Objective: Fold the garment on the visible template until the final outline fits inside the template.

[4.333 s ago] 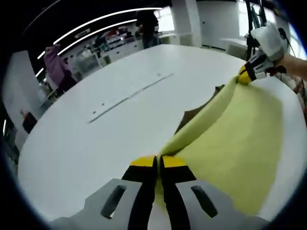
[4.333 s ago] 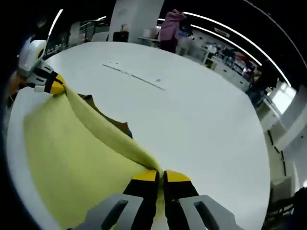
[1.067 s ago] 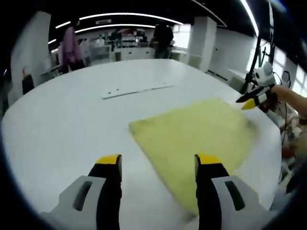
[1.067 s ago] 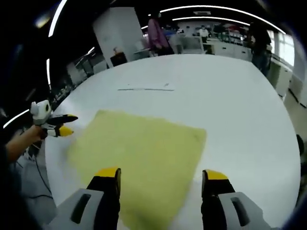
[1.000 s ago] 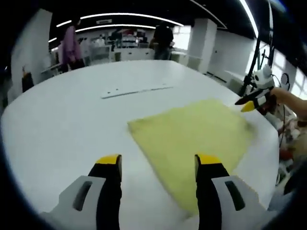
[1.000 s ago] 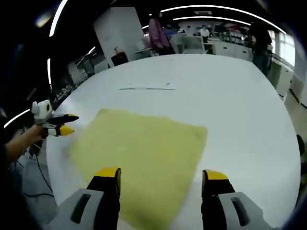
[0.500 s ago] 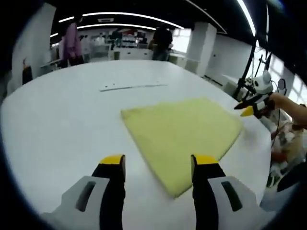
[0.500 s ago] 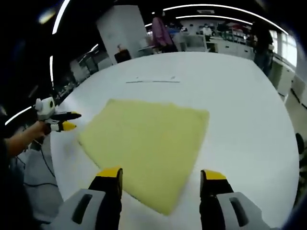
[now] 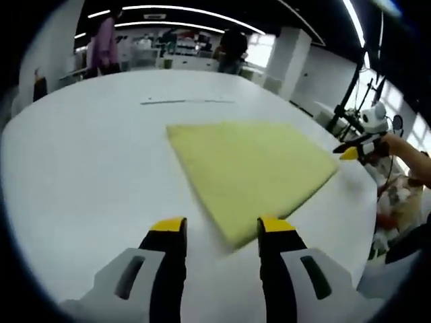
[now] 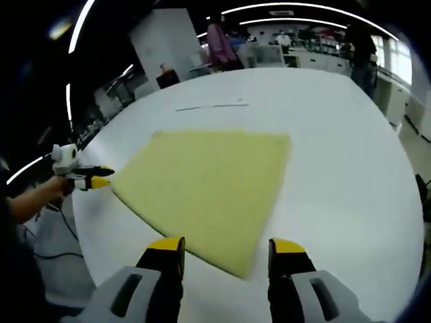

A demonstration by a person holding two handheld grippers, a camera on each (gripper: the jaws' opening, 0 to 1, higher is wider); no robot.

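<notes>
Hovering low over the white desk (image 9: pixel 74 168), the left gripper (image 9: pixel 219 232) holds its yellow-tipped jaws spread and empty, the near corner of the folded yellow garment (image 9: pixel 252 165) lying flat just ahead of them. The right gripper (image 10: pixel 225 249) is posed alike, jaws parted with nothing between, above another corner of the cloth. Each view catches the other gripper, held in a hand at the desk's edge beside the garment. Far off, people stand among benches.
</notes>
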